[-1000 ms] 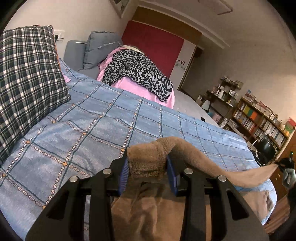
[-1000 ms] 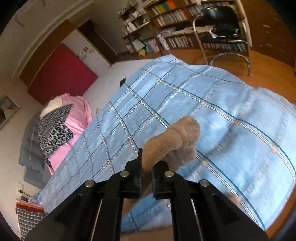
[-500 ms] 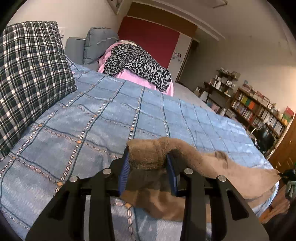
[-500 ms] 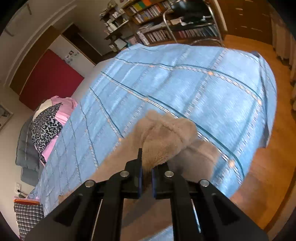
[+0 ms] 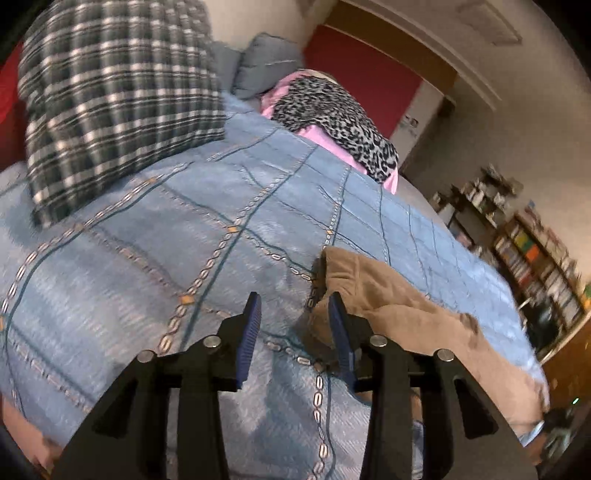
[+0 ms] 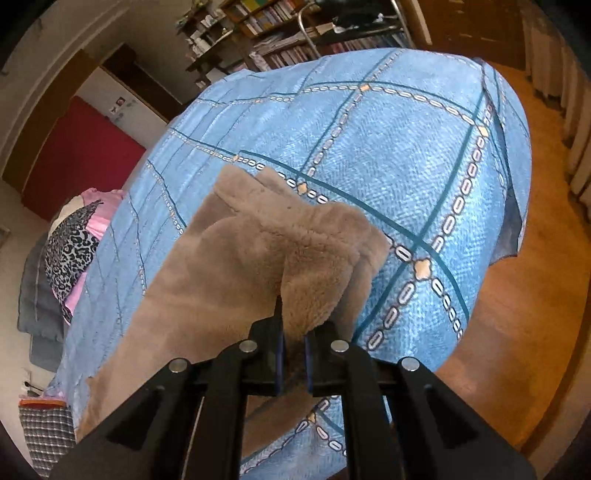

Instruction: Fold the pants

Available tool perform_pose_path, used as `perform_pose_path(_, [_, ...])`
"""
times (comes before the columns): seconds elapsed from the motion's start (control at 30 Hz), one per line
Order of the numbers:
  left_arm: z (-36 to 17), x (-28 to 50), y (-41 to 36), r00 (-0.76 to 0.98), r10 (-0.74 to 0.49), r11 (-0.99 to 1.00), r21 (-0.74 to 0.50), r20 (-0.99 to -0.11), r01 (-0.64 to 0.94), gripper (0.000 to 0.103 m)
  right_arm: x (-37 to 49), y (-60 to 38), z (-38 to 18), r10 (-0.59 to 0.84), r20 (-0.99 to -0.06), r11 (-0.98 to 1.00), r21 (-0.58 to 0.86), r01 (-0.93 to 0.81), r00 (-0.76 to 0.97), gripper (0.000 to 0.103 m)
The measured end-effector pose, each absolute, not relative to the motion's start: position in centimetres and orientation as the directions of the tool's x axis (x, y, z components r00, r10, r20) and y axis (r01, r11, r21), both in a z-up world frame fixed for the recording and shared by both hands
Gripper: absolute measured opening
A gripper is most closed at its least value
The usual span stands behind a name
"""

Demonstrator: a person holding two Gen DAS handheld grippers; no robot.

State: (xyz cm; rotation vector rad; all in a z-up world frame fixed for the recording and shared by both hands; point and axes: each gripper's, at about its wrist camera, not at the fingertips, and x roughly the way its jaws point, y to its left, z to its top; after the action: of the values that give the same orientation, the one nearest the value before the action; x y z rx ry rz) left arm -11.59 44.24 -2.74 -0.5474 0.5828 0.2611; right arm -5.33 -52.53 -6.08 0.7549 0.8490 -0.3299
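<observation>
Brown fleece pants (image 5: 391,291) lie stretched across a blue patterned bedspread (image 5: 184,229). My left gripper (image 5: 295,321) has its jaws opening; only bedspread shows between its blue pads, and the end of the pants rests just beyond and to the right of the right pad (image 5: 338,332). In the right wrist view the other end of the pants (image 6: 266,243) lies on the bedspread (image 6: 406,147) close to the foot of the bed. My right gripper (image 6: 293,332) is shut on a bunched fold of that fleece.
A dark plaid pillow (image 5: 110,103) sits at the upper left of the bed. A pile with leopard-print fabric (image 5: 332,114) on pink cloth lies farther back. Bookshelves (image 5: 535,258) line the far wall. Wooden floor (image 6: 517,332) surrounds the bed's foot, with a metal chair (image 6: 332,26) beyond.
The left gripper let go of the pants end and shifted left of it. Both grippers came down, and the pants went from hanging between them to lying on the bedspread.
</observation>
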Motion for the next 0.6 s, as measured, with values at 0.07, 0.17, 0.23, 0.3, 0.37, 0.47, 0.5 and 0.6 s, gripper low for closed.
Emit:
perform_pose_path(0.07, [-2.2,-12.4,44.3,0.813,0.072,0.813,-0.439,-0.578,-0.384,0.066,-5.0,-52.5,-6.1,0.027,-0.771,0.696,0.471,0.542,0.636,0.010])
perform_pose_path(0.17, [-1.3,-12.8,43.6,0.823,0.044,0.811,-0.460,-0.566,-0.360,0.076,-4.6,-52.8,-6.3,0.040,-0.764,0.680,0.493,0.543,0.644,0.023])
perform_pose_path(0.23, [-1.2,-12.7,43.0,0.821,0.005,0.801,-0.489,-0.570,-0.344,0.083,-4.5,-53.0,-6.7,0.061,-0.755,0.662,0.520,0.539,0.653,0.030])
perform_pose_path(0.3, [-1.4,-12.4,42.3,0.823,-0.047,0.779,-0.537,-0.566,-0.324,0.084,-4.2,-53.0,-6.9,0.066,-0.750,0.657,0.529,0.538,0.658,0.031])
perform_pose_path(0.37, [-2.0,-11.8,41.4,0.817,-0.091,0.759,-0.571,-0.569,-0.313,0.084,-4.2,-53.1,-7.1,0.073,-0.742,0.650,0.542,0.532,0.667,0.032])
perform_pose_path(0.47, [-3.0,-10.5,40.2,0.805,-0.162,0.726,-0.622,-0.570,-0.295,0.084,-4.4,-53.5,-7.0,0.090,-0.722,0.635,0.572,0.519,0.686,0.033])
perform_pose_path(0.5, [-3.4,-9.9,39.7,0.803,-0.190,0.712,-0.642,-0.565,-0.283,0.084,-4.5,-53.7,-6.9,0.093,-0.712,0.631,0.583,0.512,0.696,0.034])
perform_pose_path(0.6, [-4.8,-8.0,38.3,0.766,-0.239,0.696,-0.656,-0.597,-0.294,0.084,-4.8,-54.1,-6.6,0.106,-0.681,0.623,0.613,0.485,0.725,0.045])
